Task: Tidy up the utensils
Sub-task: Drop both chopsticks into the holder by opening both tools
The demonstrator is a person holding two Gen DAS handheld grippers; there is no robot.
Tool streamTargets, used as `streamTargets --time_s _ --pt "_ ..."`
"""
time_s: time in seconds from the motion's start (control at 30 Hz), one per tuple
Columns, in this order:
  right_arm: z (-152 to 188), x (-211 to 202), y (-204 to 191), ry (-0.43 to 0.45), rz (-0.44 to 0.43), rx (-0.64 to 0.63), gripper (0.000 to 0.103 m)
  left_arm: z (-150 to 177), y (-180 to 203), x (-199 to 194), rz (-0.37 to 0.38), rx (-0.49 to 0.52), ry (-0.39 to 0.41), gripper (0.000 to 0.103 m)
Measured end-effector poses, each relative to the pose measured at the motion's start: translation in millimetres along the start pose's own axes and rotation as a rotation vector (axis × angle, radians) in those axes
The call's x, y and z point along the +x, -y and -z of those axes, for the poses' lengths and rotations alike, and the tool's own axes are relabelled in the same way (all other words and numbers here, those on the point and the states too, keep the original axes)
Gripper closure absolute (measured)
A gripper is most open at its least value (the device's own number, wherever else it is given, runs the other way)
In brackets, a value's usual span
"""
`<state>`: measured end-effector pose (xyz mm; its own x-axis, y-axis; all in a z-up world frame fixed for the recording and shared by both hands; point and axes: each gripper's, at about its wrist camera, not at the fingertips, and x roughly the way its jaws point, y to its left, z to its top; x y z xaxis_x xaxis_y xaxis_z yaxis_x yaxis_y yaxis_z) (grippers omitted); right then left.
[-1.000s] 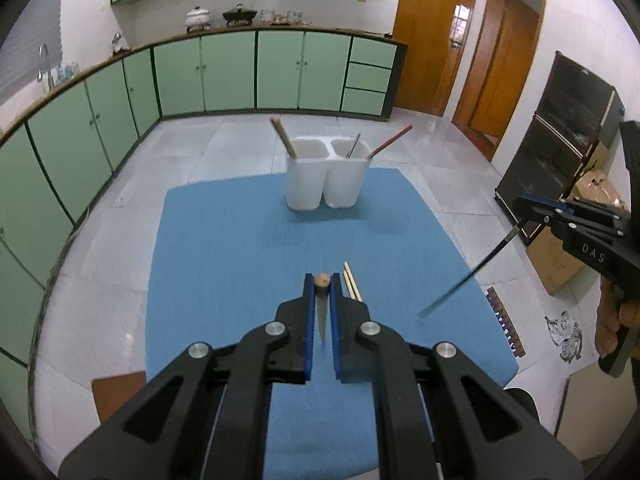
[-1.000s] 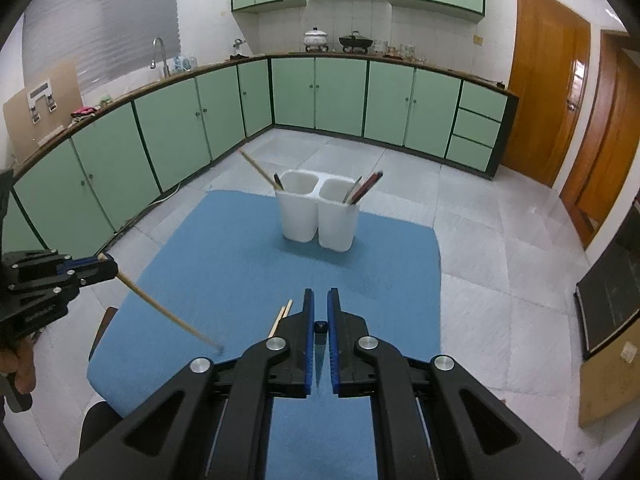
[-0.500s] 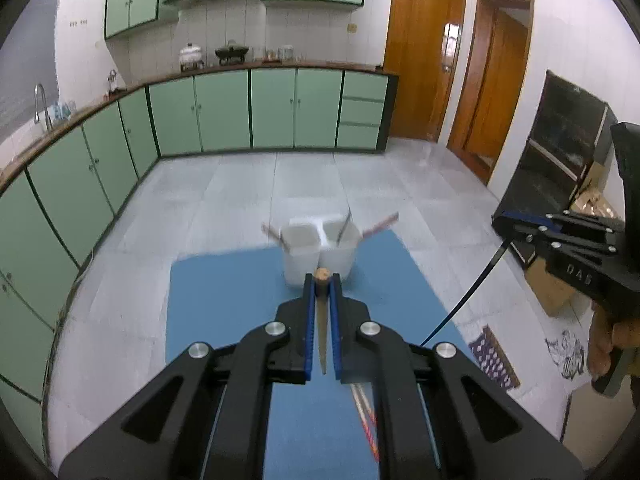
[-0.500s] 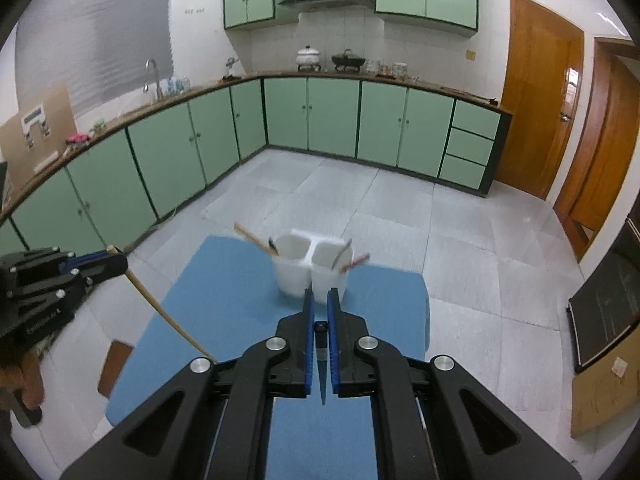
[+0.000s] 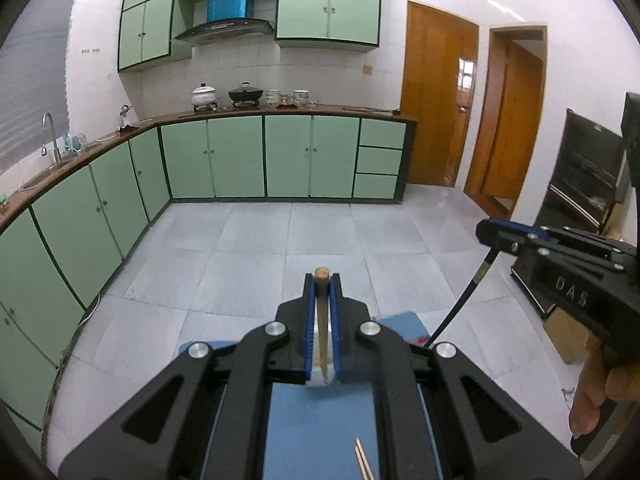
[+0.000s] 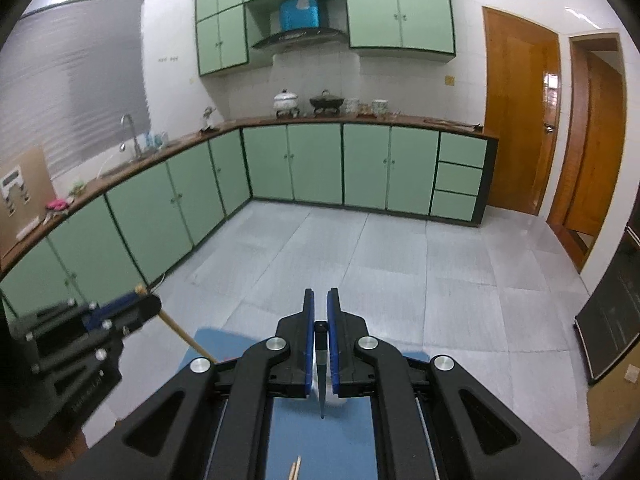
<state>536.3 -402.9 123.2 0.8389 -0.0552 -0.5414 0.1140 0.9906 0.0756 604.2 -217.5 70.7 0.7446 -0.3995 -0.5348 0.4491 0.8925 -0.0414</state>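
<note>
Both views now tilt up toward the kitchen; a second ago the whole blue surface and the white holder sat in plain sight, now only the near strip of the blue surface (image 5: 320, 420) shows, and the white holder (image 5: 318, 378) is mostly hidden behind the blue pads. Both hands have risen and carried their loads with them.

Left tool (image 5: 322, 280): pads clamped together on a wooden chopstick (image 5: 322, 320). Butt end pokes out past the fingertips at 12 o'clock; the shaft runs back between the pads toward 6 o'clock, its tip over the sliver of white holder. Grip unchanged from the earlier frame.

Right tool (image 6: 321, 300): pads clamped on a black chopstick (image 6: 321, 368). Its blunt end sits between the pads and the thin tip hangs toward 6 o'clock, over the white holder (image 6: 332, 394) and the surface edge. In the left view the same stick slants from the right tool at 3 o'clock down toward 5 o'clock.

Left behind: a pair of loose chopsticks (image 5: 363, 462) lying on the surface at 6 o'clock, just right of the left tool's centre line; their tips also show at the bottom of the right view.

A hand (image 5: 600, 396) grips the right tool's handle at 4 o'clock in the left view.
</note>
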Motion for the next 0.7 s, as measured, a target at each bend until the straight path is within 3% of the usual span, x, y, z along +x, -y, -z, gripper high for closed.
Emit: streamTargets --time_s 0.2,0.43,0.57,0.7 --pt "-5.6 61.5 15.9 0.013 0.042 0.020 0.097 -4.5 -7.4 57.4 -0.019 0.004 0.006 0.097" --pt "28.6 134.0 39.0 -0.082 0.051 0.048 0.097 23.7 -16.4 118.5 -0.006 -0.010 -0.052 0.097" --pt "47.5 155.7 43.8 -0.151 0.035 0.046 0.097 43.9 -24.9 137.1 -0.007 -0.027 -0.102 0.096" --pt "57.1 145.4 50.8 -0.150 0.040 0.061 0.092 49.6 -34.0 129.9 -0.019 -0.028 -0.116 0.089"
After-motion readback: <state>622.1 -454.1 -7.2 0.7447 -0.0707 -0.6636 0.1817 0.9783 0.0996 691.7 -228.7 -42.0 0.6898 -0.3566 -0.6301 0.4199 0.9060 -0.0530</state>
